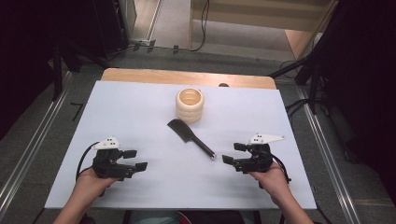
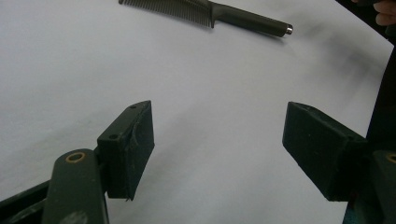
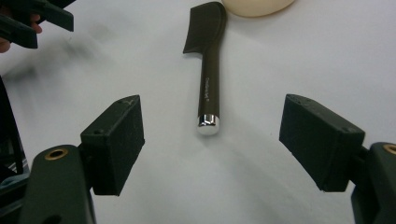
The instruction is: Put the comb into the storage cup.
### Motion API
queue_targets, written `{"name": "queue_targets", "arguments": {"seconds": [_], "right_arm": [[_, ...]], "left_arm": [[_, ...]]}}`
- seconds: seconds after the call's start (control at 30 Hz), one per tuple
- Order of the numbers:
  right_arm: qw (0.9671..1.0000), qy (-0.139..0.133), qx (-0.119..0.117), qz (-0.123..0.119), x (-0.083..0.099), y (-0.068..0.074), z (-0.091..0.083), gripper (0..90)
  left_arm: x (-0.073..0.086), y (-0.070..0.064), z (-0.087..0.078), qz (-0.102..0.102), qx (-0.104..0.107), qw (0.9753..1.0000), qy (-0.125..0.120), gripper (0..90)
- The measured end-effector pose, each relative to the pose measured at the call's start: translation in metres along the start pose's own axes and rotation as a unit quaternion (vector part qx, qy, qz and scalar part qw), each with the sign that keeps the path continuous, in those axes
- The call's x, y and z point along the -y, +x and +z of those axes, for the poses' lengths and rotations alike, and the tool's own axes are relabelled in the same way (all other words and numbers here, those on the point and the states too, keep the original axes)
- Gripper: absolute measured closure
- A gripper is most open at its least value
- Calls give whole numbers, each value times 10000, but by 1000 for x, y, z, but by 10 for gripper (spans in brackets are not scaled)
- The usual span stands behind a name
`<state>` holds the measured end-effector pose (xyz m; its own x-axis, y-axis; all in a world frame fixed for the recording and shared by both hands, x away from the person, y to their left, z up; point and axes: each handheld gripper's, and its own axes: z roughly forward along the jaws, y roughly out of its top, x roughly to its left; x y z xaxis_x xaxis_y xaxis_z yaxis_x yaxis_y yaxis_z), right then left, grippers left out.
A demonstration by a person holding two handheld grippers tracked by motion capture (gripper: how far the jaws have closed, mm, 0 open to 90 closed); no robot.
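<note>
White table (image 1: 140,116), left gripper (image 1: 135,159) and right gripper (image 1: 232,153) both spread wide, empty, flanking a black comb (image 1: 189,135)

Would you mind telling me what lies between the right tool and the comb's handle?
Nothing: bare white table separates the open right tool from the comb, whose silver-capped handle end points at it, as the right gripper view shows.
</note>
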<state>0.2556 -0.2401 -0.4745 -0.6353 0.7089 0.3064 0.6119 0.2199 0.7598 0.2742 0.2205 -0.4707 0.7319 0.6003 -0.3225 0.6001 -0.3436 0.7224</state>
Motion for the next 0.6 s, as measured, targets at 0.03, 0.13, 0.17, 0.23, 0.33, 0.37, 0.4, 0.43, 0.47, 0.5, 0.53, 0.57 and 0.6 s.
{"name": "queue_targets", "arguments": {"seconds": [0.03,0.13,0.17,0.23,0.33,0.37,0.4,0.43,0.47,0.5,0.53,0.57,0.6], "right_arm": [[10000,-7,10,2,1,0,-1,203],[10000,-1,12,11,4,-1,-3,203],[10000,7,20,35,7,-2,-6,203],[10000,4,32,70,10,-2,-8,203],[10000,18,38,80,12,-2,-9,203],[10000,32,58,72,15,-2,-12,203],[10000,32,58,72,15,-2,-12,203],[9999,34,54,106,16,-2,-13,203],[9999,44,55,111,18,-2,-15,203],[9999,28,86,119,20,-2,-17,203],[9998,41,91,149,21,-2,-18,203],[9998,41,91,149,21,-2,-18,203],[9998,37,112,170,23,-3,-19,203]], "left_arm": [[0,0,0,-4,-3,10000,-3,259],[0,0,0,2,1,10000,5,259],[0,0,0,-1,-5,10000,0,259],[0,0,0,9,-9,10000,0,259],[0,0,0,9,-35,10000,-22,259],[0,0,-1,9,-39,10000,-21,259],[0,0,-1,-5,-28,10000,-39,259],[0,0,-1,-6,-26,10000,-42,259],[0,0,-1,-4,-26,10000,-40,259],[0,0,-1,7,-33,10000,-22,259],[0,0,-1,7,-33,10000,-22,259],[0,0,-1,18,-28,10000,-25,259],[0,0,-1,19,-29,10000,-24,259]]}}
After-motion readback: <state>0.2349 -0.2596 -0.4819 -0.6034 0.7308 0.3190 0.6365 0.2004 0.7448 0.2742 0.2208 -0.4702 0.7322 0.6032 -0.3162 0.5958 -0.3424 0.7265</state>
